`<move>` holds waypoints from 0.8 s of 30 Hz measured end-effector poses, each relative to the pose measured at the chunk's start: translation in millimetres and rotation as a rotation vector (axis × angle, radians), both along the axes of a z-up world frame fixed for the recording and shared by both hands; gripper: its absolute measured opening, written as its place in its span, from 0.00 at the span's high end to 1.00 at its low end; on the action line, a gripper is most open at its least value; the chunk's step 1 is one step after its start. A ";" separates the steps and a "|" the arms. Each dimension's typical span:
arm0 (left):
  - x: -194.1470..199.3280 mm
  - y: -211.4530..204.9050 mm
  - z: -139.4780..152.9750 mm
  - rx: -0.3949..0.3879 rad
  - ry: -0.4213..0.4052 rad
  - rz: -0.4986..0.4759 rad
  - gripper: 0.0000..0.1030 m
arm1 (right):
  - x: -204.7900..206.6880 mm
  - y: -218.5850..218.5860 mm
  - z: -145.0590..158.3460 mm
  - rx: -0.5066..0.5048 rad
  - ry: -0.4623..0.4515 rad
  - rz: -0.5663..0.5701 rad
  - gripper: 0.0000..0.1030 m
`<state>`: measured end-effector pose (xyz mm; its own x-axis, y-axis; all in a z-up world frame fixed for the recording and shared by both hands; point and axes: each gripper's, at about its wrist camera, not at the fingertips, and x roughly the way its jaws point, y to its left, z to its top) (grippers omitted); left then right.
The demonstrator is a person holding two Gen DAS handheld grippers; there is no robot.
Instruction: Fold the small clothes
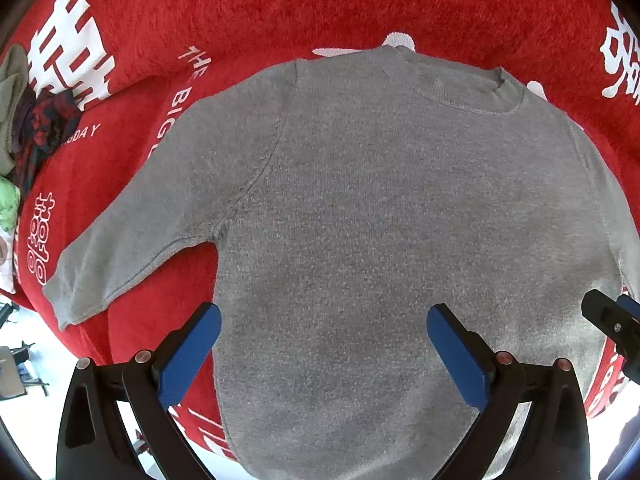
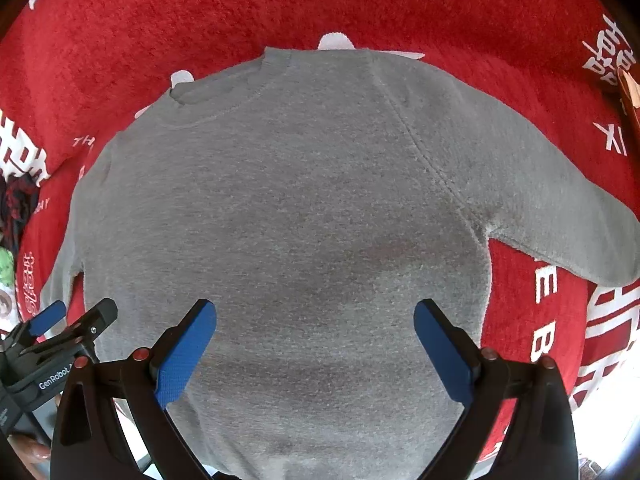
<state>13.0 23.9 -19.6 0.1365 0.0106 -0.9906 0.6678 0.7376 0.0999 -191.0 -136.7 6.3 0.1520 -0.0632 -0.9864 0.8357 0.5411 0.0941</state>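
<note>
Crowding blanket (image 1: 280,8) edge — clothes pile (image 1: 36,128)

I see a worktop covered by a fuzzy red cloth (image 1: 280,12) printed with large white characters and small white lettering. On it a small grey sweater (image 1: 380,220) lies flat and spread out, its neck at the far side, one sleeve reaching out to the left and the other to the right. At the far left edge sits a heap of other clothes (image 1: 36,128), dark red-patterned and olive pieces, well apart from the sweater.
</note>
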 end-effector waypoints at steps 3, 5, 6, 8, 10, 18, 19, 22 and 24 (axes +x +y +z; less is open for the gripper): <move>0.8 1.4 0.4 -0.003 0.003 0.002 0.00 | -0.7 -2.5 -4.9 -0.003 -0.003 -0.001 0.03; 1.3 1.9 0.5 -0.002 0.003 0.002 0.00 | -0.5 -2.1 -5.3 -0.002 -0.007 0.000 0.03; 1.5 2.7 0.6 -0.001 0.004 0.002 0.00 | -0.2 -1.9 -4.9 -0.002 -0.007 0.001 0.03; 2.9 4.2 0.8 -0.001 0.005 0.003 0.00 | -1.4 -1.5 -6.0 0.002 -0.013 0.002 0.03; 2.9 6.2 1.0 -0.002 0.005 0.003 0.00 | -1.2 -1.1 -6.5 0.006 -0.013 0.000 0.03; 5.4 11.3 2.2 -0.011 0.004 0.008 0.00 | -2.2 0.7 -5.6 0.009 -0.022 0.007 0.03; 5.6 11.7 2.5 -0.013 0.006 0.008 0.00 | -2.2 1.1 -5.1 0.008 -0.025 0.006 0.03; 6.6 12.8 3.1 -0.014 0.006 0.004 0.00 | -2.6 1.8 -4.7 0.001 -0.027 0.004 0.03; 7.1 13.5 3.1 -0.014 0.007 0.004 0.00 | -3.0 2.2 -4.0 -0.009 -0.028 0.006 0.03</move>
<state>20.1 37.4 -16.4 0.1297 -0.0029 -0.9916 0.6656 0.7415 0.0849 -194.0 -134.4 2.3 0.1804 -0.0713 -0.9810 0.8296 0.5469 0.1128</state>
